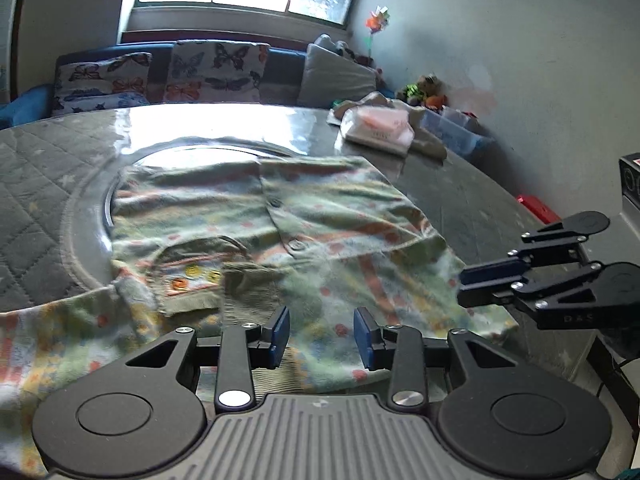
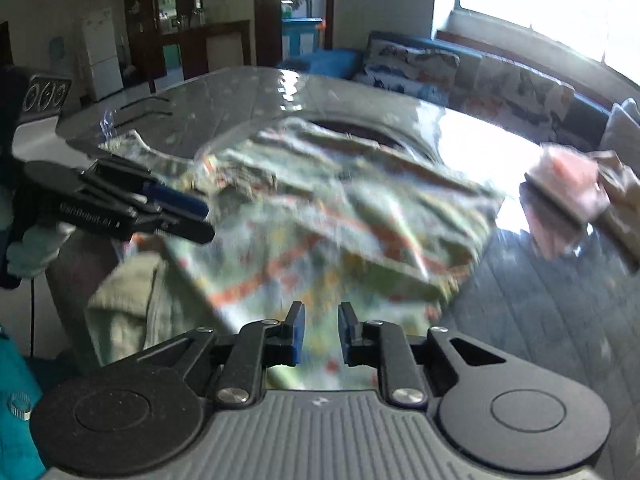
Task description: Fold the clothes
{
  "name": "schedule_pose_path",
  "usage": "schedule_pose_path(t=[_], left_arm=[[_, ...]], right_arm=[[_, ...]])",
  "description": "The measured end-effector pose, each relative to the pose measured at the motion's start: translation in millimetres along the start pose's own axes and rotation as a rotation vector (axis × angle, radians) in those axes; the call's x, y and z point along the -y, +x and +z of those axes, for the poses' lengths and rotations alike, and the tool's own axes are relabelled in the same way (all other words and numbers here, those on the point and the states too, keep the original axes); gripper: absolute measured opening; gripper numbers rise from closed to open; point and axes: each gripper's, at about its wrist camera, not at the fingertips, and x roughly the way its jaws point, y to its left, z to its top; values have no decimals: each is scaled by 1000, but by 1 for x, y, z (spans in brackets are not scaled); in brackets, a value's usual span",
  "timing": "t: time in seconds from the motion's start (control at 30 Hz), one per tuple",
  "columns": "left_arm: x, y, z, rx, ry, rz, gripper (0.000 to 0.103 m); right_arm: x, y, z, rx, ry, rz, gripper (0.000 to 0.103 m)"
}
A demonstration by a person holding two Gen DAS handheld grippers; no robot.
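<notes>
A green shirt [image 1: 280, 216] with orange and yellow print and a buttoned front lies spread on the round table [image 1: 472, 200]. Its upper part is folded over, and the near hem hangs toward me. In the left wrist view my left gripper [image 1: 322, 336] hovers low over the near cloth with its blue pads apart and nothing pinched between them. My right gripper [image 1: 466, 284] comes in from the right at the shirt's right edge. In the blurred right wrist view the shirt [image 2: 344, 208] fills the middle. The right gripper [image 2: 322, 334] shows a narrow gap with cloth behind it. The left gripper [image 2: 204, 222] is at the shirt's left edge.
A glass turntable [image 1: 208, 152] lies under the shirt's far part. A folded pink and white pile [image 1: 378, 128] sits at the table's far right. Behind the table is a sofa with butterfly cushions [image 1: 216, 72]. A gloved hand [image 2: 36, 248] holds the left gripper.
</notes>
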Motion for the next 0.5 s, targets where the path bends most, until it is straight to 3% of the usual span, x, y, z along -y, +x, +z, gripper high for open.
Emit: schedule_pose_path(t=[0.2, 0.37, 0.5], left_arm=[[-27, -31, -6, 45, -84, 89, 40], [-66, -64, -18, 87, -207, 230, 40], [-99, -93, -31, 127, -308, 367, 40]], right_arm=[[-17, 29, 32, 40, -32, 62, 21], [-36, 57, 49, 55, -38, 109, 22], [-42, 78, 49, 13, -31, 119, 23]])
